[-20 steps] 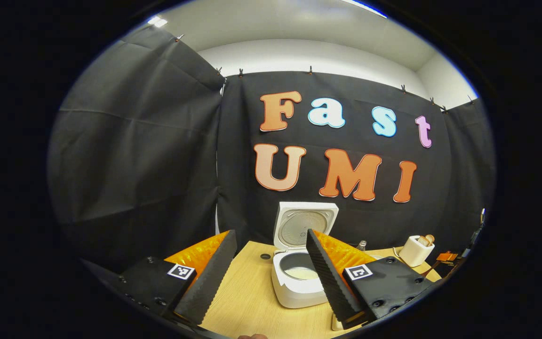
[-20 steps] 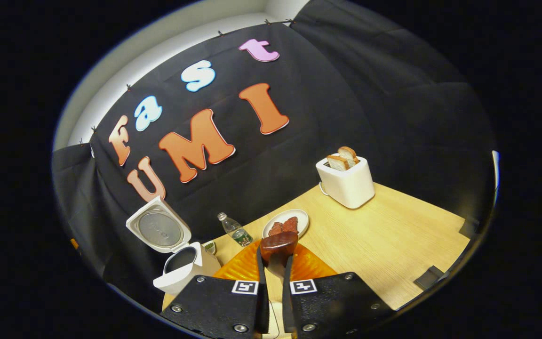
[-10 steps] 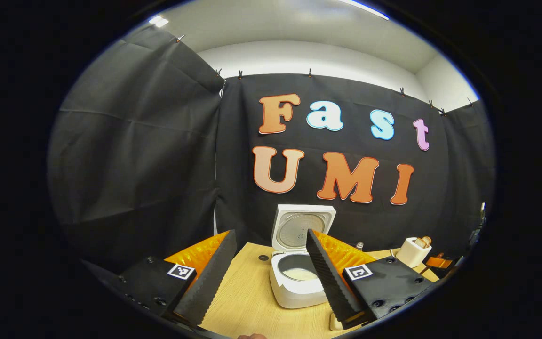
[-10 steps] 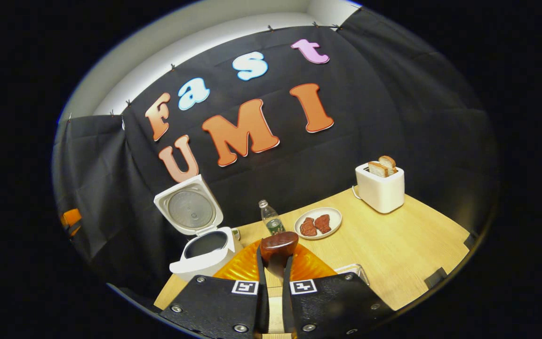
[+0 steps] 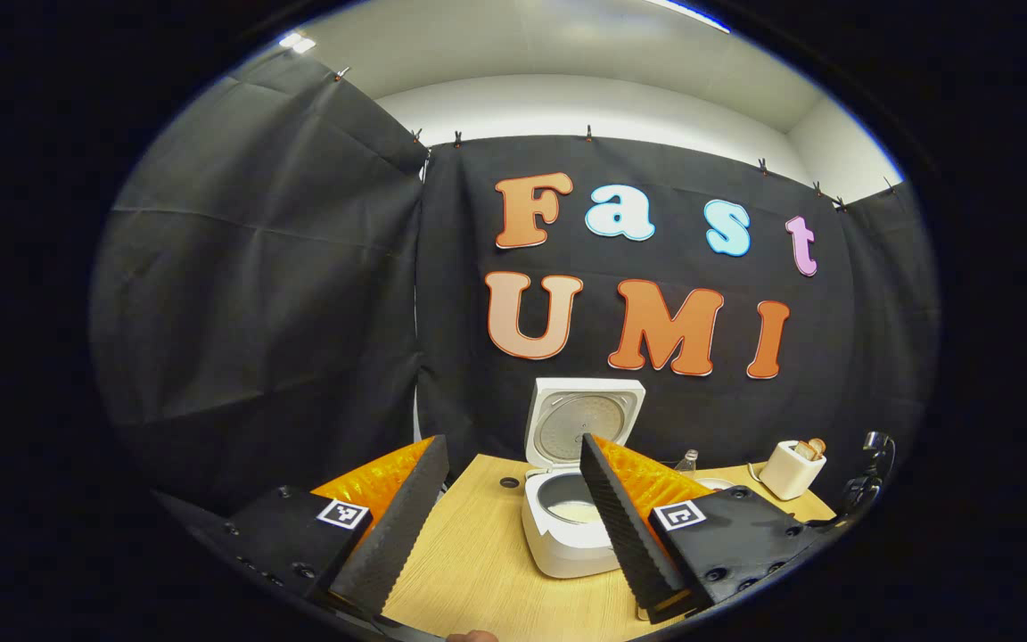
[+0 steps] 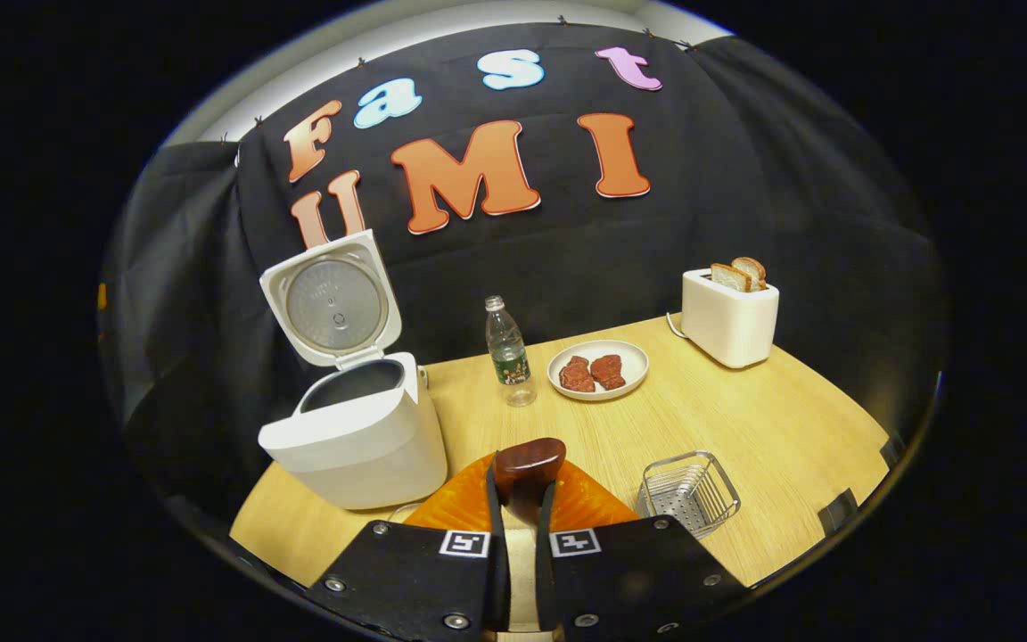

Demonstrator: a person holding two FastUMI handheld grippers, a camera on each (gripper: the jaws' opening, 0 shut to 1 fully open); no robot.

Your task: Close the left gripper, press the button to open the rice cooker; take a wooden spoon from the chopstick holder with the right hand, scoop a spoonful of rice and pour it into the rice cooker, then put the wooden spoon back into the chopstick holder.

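The white rice cooker (image 6: 362, 437) stands on the wooden table (image 6: 772, 428) with its lid (image 6: 332, 303) tipped up. My right gripper (image 6: 521, 499) is shut on a dark wooden spoon (image 6: 529, 462), whose bowl sticks out past the fingertips, right of the cooker and above the table. The wire chopstick holder (image 6: 690, 492) sits lower right of the spoon. In the left gripper view the rice cooker (image 5: 567, 535) shows pale rice in its pot, and my left gripper (image 5: 512, 441) hangs open in front of it, holding nothing.
A plastic bottle (image 6: 506, 352), a plate of meat pieces (image 6: 597, 369) and a white toaster with bread (image 6: 729, 316) line the back of the table. The table's right edge runs close behind the toaster. The toaster (image 5: 792, 468) also sits far right in the left gripper view.
The right gripper view has levelled out and tipped down toward the table, the spoon still held; cooker, bottle and plate look nearer and the holder has come into sight. The left gripper has barely shifted.
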